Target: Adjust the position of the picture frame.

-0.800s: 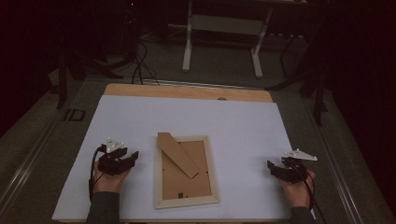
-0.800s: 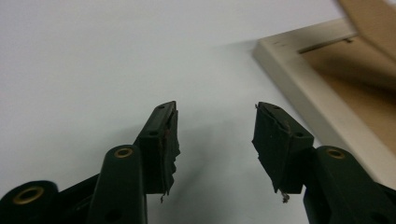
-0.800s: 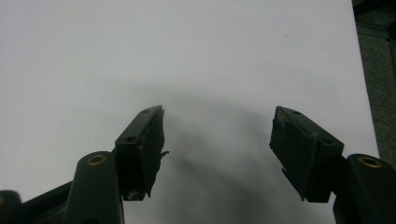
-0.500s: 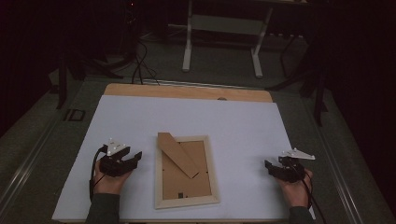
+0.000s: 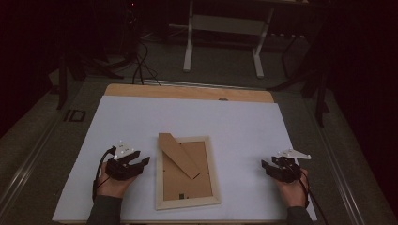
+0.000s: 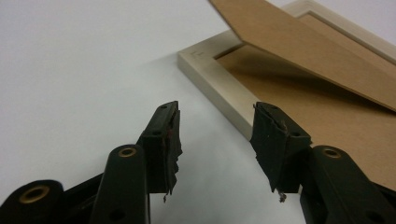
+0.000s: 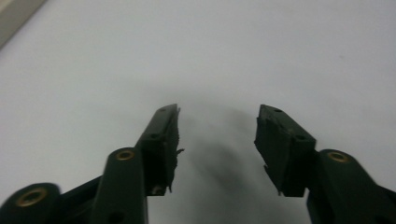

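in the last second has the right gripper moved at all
Yes, slightly. The right gripper has crept left, toward the picture frame, which lies where it was on the white sheet. Its jaws are open and empty.

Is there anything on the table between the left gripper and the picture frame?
Nothing visible. The left gripper, jaws open, sits just left of the picture frame with bare white table surface between them; the frame's raised stand lies beyond its near edge.
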Available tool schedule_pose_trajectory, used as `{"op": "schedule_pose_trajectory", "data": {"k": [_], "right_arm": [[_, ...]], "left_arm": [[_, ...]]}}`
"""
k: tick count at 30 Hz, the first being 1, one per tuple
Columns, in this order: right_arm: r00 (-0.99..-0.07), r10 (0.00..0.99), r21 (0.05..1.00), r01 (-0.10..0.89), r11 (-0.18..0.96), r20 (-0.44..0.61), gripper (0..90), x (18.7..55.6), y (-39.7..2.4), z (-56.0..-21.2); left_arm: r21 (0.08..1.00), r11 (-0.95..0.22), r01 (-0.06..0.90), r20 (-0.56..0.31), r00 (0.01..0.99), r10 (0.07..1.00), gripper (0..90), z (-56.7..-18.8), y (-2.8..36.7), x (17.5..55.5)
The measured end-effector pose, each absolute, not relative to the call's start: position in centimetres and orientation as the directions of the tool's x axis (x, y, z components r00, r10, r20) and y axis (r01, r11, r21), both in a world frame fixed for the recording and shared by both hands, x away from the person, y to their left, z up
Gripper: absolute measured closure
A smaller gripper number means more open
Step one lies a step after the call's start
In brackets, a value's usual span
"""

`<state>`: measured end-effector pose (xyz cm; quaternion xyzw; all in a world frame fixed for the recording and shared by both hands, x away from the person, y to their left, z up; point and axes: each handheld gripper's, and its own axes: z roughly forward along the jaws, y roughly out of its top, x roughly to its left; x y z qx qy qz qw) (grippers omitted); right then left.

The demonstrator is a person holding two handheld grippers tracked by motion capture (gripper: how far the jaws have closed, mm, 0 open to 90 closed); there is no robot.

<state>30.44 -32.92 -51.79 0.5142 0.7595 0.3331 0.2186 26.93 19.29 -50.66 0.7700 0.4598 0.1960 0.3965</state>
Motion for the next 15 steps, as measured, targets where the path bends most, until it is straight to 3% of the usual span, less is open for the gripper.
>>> {"op": "schedule_pose_trajectory", "data": {"k": [15], "right_arm": [[-0.500, 0.866, 0.768, 0.565, 0.302, 0.028, 70.7, 31.2, -29.6, -50.1]], "left_arm": [[0.787, -0.293, 0.543, -0.071, 0.551, 0.831, 54.7, -50.3, 18.2, 26.4]]}}
